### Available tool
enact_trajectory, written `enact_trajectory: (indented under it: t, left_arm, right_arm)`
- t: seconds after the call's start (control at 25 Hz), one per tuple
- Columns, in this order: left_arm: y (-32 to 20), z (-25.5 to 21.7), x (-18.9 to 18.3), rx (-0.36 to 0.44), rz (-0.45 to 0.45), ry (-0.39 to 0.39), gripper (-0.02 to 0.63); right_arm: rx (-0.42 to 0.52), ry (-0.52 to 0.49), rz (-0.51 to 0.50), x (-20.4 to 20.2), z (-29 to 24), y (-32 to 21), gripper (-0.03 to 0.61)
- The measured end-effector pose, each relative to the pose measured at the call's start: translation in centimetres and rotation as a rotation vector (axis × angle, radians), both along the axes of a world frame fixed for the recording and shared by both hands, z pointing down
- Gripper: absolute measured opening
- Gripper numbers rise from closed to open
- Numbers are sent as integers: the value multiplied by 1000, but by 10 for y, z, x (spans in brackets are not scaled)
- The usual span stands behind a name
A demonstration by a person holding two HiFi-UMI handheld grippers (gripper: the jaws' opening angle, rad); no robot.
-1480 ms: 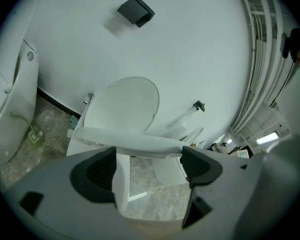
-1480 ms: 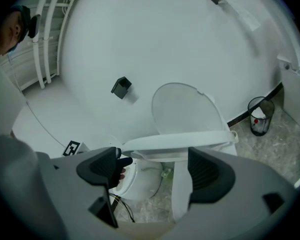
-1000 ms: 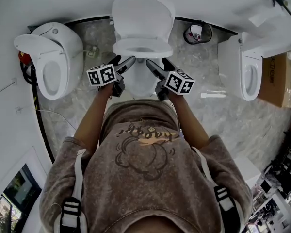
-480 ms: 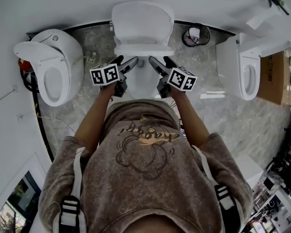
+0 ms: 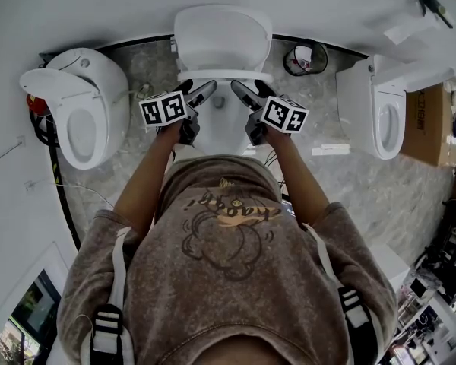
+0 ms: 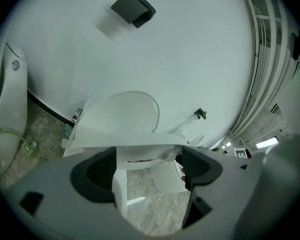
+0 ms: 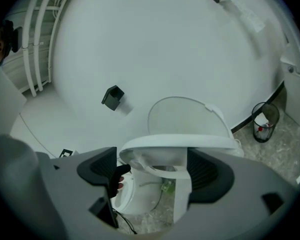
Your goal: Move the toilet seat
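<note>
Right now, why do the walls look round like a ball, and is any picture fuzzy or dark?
Head view: wide lens curves the plain white wall and marbled grey floor; light is even, everything sharp. Left gripper view: fisheye circle with black corners; the white ceramic toilet is clear, the near left gripper slightly soft. Right gripper view: same bulge, bending the white wall pipes.
</note>
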State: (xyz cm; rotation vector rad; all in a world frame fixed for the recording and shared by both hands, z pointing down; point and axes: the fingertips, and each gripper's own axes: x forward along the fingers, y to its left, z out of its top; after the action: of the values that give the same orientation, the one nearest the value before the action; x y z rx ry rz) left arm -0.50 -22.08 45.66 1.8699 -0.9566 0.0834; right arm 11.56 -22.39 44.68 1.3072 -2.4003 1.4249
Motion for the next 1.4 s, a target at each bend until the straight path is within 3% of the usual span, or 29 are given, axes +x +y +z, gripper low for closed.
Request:
enact_trajectory:
  t: [0.68, 1.4]
  left_arm:
    - [-60, -7, -3, 28, -56, 0, 410]
    - [-110, -2, 12, 57, 13, -22, 410]
  right_arm:
    - [40, -3, -21, -4, -8, -61, 430]
    - [42, 17, -18, 0, 1, -109, 430]
